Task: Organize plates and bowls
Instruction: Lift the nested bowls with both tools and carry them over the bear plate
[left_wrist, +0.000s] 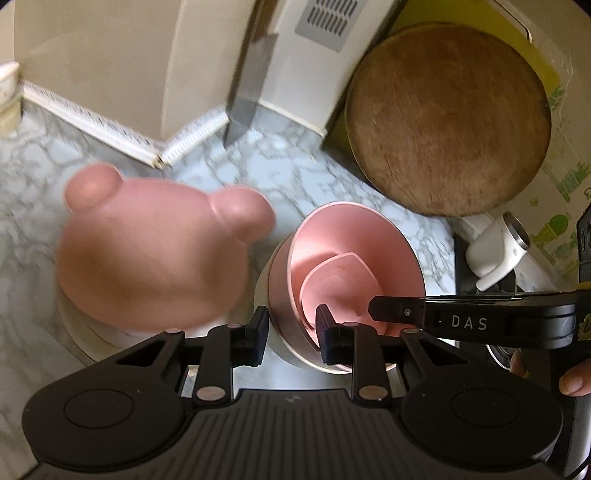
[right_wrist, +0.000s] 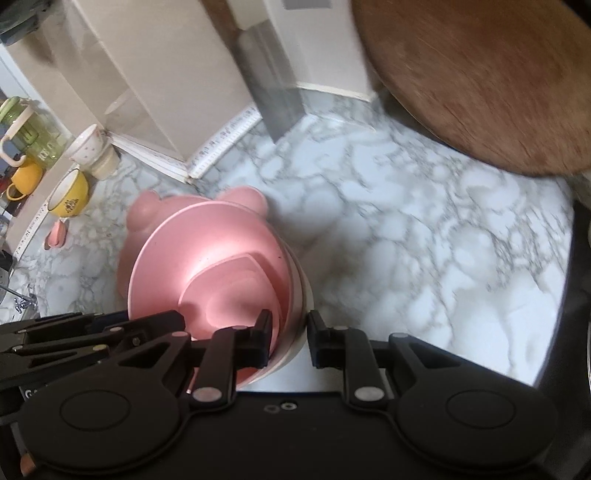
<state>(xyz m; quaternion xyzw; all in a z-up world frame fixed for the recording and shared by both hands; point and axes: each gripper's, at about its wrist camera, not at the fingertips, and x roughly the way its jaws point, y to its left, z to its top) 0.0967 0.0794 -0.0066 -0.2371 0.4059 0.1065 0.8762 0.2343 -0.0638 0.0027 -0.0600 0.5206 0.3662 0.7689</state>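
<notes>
A stack of nested bowls (left_wrist: 354, 258), pink inside a white one, is held tilted above the marble counter (left_wrist: 258, 162). My left gripper (left_wrist: 291, 332) is shut on its near rim, one finger inside and one outside. My right gripper (right_wrist: 286, 339) grips the opposite rim of the same stack (right_wrist: 221, 266) the same way; its finger (left_wrist: 395, 312) reaches into the bowl in the left wrist view. A pink bear-shaped plate (left_wrist: 147, 258) lies upside down on a white dish to the left, also in the right wrist view (right_wrist: 147, 210).
A round wooden board (left_wrist: 447, 122) leans at the back right, a cleaver blade (left_wrist: 251, 85) at the wall corner. A white appliance (left_wrist: 495, 251) sits right. Yellow cups (right_wrist: 70, 195), a white cup (right_wrist: 88, 146) and a green jug (right_wrist: 29, 133) stand far left.
</notes>
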